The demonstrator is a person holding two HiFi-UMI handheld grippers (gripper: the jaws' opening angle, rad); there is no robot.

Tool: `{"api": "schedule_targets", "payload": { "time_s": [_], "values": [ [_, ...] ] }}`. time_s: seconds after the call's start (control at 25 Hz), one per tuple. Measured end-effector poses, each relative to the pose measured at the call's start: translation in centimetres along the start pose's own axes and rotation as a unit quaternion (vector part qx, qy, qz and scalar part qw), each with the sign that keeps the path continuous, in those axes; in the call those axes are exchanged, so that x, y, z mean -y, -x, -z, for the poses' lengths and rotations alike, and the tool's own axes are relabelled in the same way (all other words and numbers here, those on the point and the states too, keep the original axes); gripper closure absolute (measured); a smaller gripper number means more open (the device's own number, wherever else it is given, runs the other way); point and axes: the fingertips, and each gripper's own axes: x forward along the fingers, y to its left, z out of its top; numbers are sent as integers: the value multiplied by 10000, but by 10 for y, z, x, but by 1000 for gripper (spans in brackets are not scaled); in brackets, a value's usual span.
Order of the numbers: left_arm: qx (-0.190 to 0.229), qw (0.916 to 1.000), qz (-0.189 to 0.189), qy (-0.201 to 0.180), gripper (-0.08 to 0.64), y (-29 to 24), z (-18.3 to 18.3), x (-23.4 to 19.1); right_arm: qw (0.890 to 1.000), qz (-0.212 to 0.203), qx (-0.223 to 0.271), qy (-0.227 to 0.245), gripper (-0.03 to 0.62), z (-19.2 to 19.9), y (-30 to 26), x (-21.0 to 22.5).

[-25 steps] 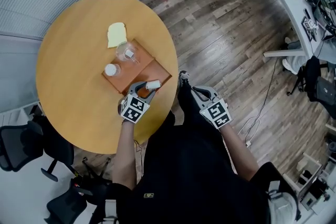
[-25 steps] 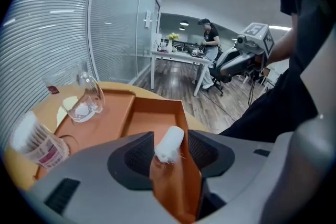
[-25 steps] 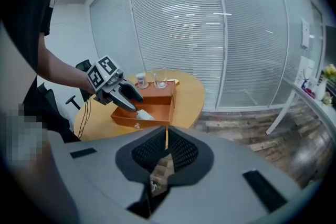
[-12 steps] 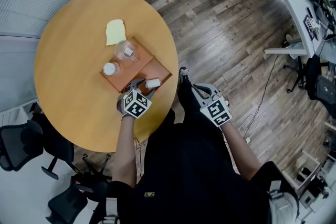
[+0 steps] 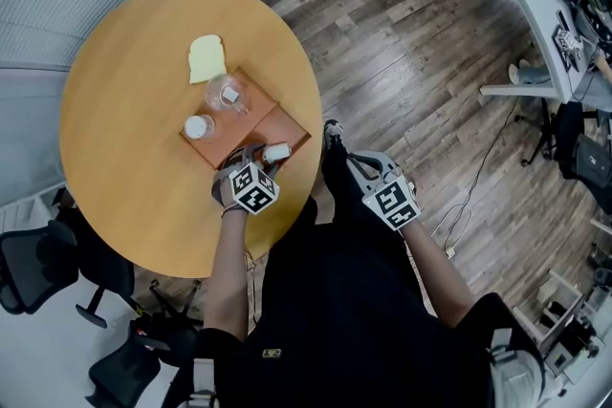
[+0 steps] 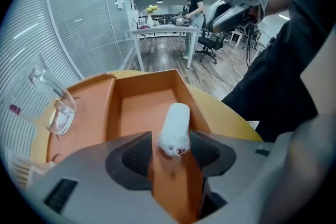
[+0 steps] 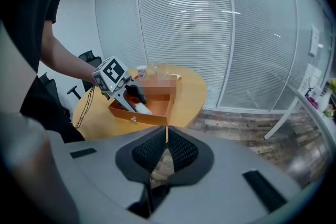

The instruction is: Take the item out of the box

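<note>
Nothing is out yet: the white roll lies in the orange box between the wide-apart jaws of the left gripper, which have just been closing without clamping it, so grip and lift remain; the right gripper is closed, empty.

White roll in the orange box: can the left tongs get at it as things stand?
Probably yes: the left tongs straddle the white roll, nothing covers it, and their jaws have just been closing around it, not yet pressing.

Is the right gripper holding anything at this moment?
No, the right gripper has its jaws together with nothing between them.
</note>
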Motion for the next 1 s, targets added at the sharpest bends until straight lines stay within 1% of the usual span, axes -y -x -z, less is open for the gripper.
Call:
{"api": "schedule_targets", "payload": {
  "time_s": [0.2, 0.36, 0.6, 0.8, 1.0],
  "values": [
    [-130, 9995, 15, -283, 349, -4, -2, 1, 10000, 5, 32, -44, 583, -1, 0, 0],
    [-176, 9993, 67, -315, 367, -7, -2, 3, 10000, 3, 56, -80, 583, 1, 2, -1],
    [-227, 9990, 7, -390, 374, -8, -2, 2, 9999, 23, -21, -119, 583, 8, 5, -2],
    [-256, 9982, -165, -523, 379, -10, -3, 1, 9998, 92, -143, -108, 583, 13, 7, 1],
    [-196, 9984, -326, -420, 382, -4, -5, -2, 10000, 61, -50, -59, 583, 7, 8, -1]
  ]
}}
